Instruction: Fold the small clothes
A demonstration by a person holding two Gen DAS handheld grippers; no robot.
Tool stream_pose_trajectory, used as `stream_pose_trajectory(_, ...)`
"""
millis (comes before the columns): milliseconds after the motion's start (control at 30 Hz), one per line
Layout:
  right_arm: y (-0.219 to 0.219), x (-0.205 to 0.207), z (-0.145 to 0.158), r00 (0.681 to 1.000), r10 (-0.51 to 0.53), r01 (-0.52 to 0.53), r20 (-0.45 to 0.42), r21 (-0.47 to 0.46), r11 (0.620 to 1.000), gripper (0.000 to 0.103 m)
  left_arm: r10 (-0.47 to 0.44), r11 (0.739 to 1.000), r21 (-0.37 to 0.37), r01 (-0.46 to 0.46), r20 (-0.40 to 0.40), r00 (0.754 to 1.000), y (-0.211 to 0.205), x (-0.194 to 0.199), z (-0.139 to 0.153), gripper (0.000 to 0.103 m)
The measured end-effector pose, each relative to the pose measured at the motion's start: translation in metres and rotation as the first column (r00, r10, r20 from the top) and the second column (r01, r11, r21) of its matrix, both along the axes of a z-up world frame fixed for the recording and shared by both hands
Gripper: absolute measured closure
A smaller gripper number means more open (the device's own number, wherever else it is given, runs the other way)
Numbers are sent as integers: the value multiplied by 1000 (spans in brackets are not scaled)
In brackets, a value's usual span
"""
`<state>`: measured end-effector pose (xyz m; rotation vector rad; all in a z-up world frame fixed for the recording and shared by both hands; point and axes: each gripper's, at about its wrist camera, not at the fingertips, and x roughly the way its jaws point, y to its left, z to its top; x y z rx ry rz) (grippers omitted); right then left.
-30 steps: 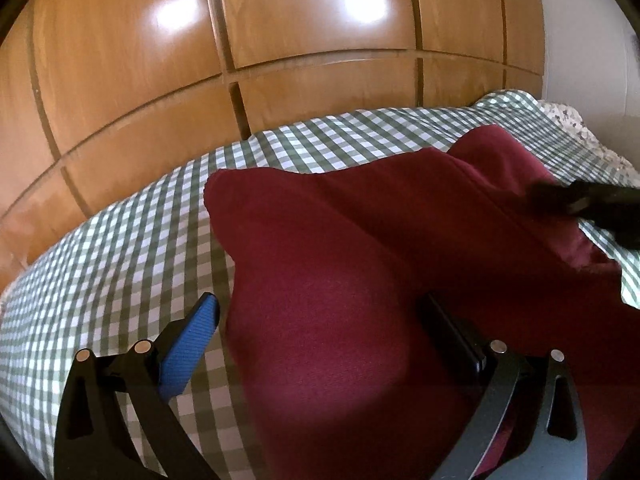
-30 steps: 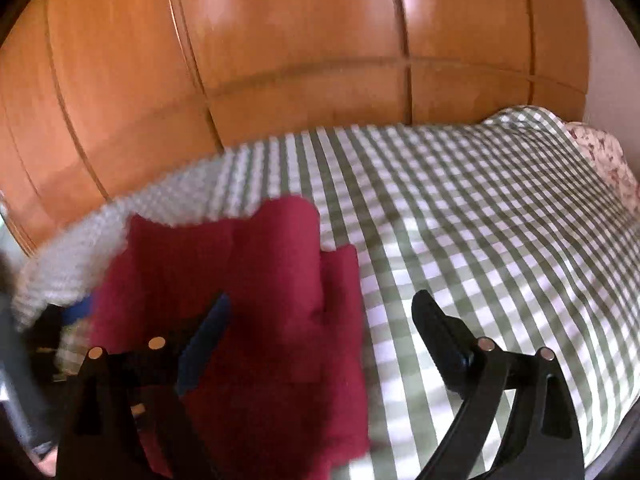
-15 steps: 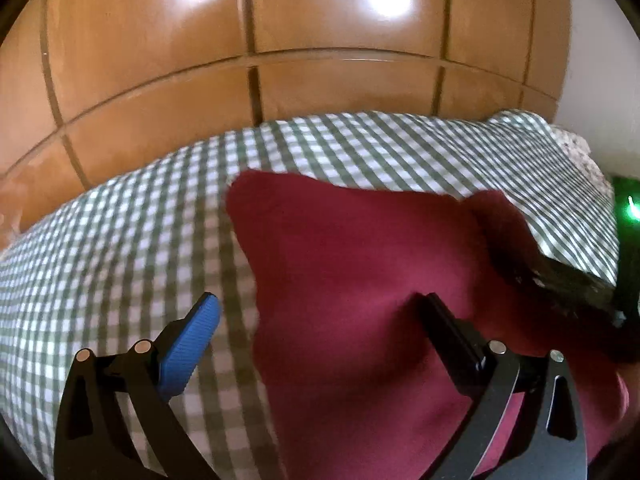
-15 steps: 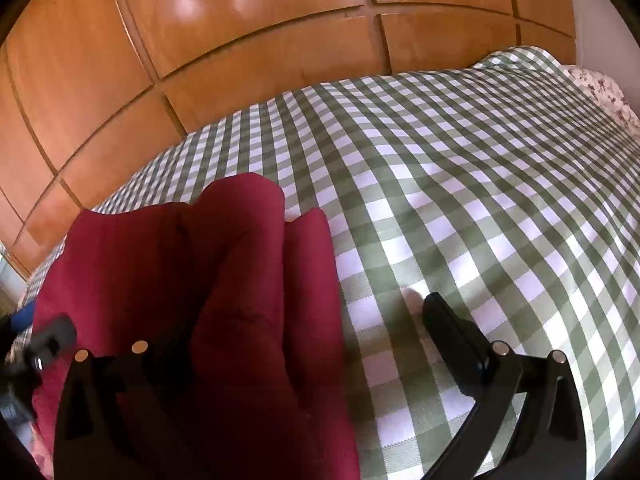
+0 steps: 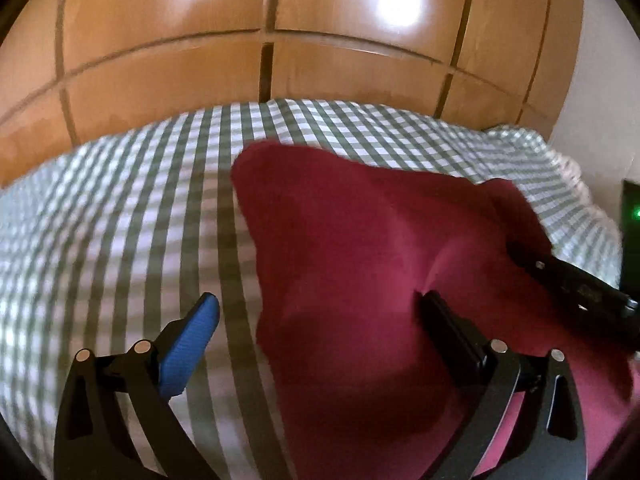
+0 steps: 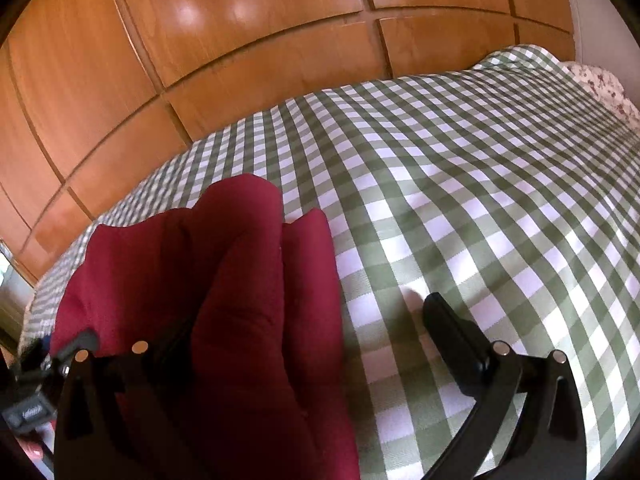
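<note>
Green-checked bedspread (image 6: 460, 208) lies before wooden wardrobe doors (image 6: 200, 40).

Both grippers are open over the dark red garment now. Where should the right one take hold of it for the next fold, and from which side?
Probably the bunched right edge of the dark red garment, where two raised folds stand up off the green checked bedspread. Bring the right gripper, jaws wide and just opened, in from the bare bedspread side; its right finger already rests there, clear of the cloth. The flat middle offers no lip to pinch.

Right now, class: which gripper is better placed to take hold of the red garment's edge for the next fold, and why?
Probably the left gripper: its open jaws straddle the red garment's left edge. The right gripper, jaws just opened wide, has one finger hidden by bunched folds.
</note>
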<state>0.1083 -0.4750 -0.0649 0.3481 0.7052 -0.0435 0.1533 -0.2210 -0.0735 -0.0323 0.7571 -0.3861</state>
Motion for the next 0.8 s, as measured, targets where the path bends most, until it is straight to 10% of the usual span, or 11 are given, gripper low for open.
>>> stream_pose_trajectory(300,-14,-47,26,1000,-12,13,-12,103,995,2,-41,956,-291,-14,-180,983,47,-20,-16,3)
stream_pose_trajectory(800,-17,-87,14,985,150,-97,-86,444,891,2,-56,968,-250,4,-201,978,59,-28,3,3)
